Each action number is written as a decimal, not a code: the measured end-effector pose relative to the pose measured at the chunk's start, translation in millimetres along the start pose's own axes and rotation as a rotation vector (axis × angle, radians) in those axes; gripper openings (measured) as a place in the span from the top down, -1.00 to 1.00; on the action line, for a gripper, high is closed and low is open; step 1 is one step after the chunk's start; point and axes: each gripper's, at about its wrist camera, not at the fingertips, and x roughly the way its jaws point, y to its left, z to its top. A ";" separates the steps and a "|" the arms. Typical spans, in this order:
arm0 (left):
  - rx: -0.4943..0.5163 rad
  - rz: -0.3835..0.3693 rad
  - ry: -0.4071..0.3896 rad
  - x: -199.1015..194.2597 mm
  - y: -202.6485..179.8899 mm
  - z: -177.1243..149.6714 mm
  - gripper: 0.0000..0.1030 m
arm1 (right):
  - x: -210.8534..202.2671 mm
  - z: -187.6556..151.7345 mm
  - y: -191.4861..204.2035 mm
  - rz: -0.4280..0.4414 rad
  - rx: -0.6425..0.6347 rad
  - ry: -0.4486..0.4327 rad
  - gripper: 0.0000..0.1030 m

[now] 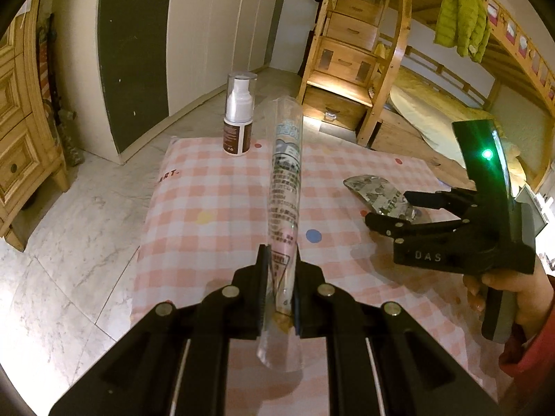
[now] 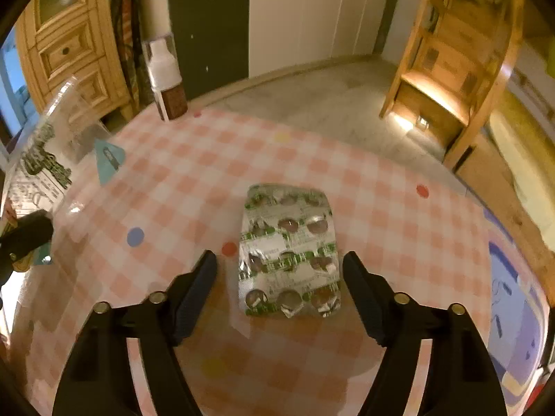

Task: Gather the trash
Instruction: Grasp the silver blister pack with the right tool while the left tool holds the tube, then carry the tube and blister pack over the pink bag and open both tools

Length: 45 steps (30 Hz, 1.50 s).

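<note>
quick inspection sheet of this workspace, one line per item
surface: pink checked tablecloth with coloured dots
job's things: clear printed plastic tube clamped in the left tongs; used foil blister pack lying flat on the cloth
clutter: spray bottle standing upright at the far edge
grippers: left tongs shut on the tube; right tongs open, straddling the blister pack without touching it
cables: nothing seen
surroundings: marble floor, wooden bunk bed with a green jacket hung on it, wooden dresser
</note>
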 end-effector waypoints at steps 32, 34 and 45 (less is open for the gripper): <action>0.238 -0.369 0.061 -70.7 -190.4 -99.2 0.81 | -217.8 -228.8 -85.3 -0.036 0.488 -0.152 -0.09; 0.265 -0.382 0.079 -69.2 -207.5 -102.7 0.81 | -220.9 -241.7 -95.1 -0.037 0.519 -0.153 -0.09; 0.480 -0.457 0.164 -40.1 -327.2 -113.7 0.78 | -241.2 -339.3 -180.0 -0.170 0.760 -0.146 -0.10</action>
